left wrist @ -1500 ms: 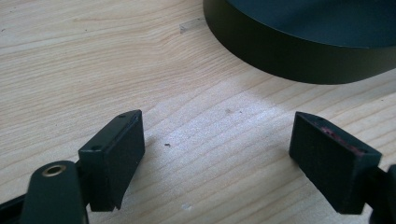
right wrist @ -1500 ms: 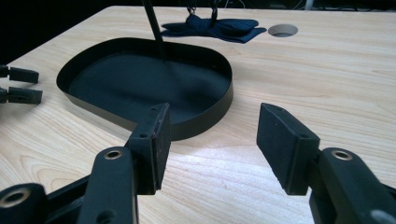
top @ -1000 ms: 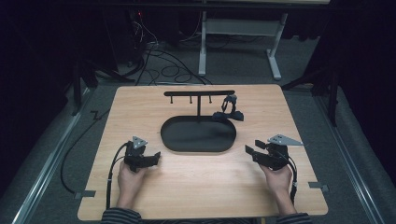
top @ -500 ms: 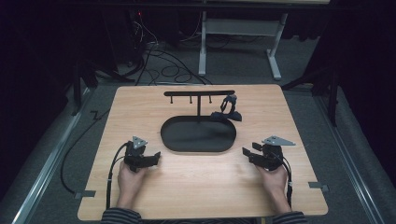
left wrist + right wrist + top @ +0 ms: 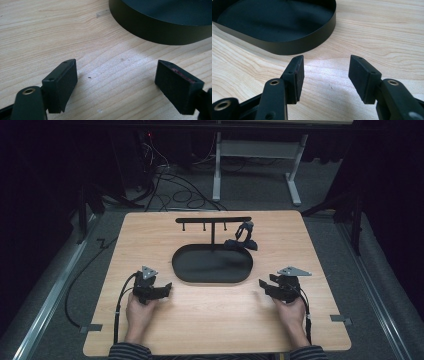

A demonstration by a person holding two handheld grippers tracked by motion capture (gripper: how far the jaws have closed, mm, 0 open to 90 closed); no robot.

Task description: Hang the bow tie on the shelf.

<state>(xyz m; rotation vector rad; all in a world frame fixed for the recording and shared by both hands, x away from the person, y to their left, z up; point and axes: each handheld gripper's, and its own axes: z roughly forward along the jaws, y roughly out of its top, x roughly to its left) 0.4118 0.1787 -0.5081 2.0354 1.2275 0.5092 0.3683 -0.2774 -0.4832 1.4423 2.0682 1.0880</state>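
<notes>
We've got both tools parked on the bench (image 5: 150, 330) now. The right tool (image 5: 263, 283) has dropped a bit from where it hovered a second ago and sits at about 4 o'clock off the black tray (image 5: 212, 277), jaws wide with nothing between them. The left tool (image 5: 167, 285), at 8 o'clock, hasn't budged and is wide and empty too. The dark headset-looking thing (image 5: 242, 239) rests at the tray's 1 o'clock, near the hook stand (image 5: 213, 220), untouched. Looks like we're just lining up to start.
</notes>
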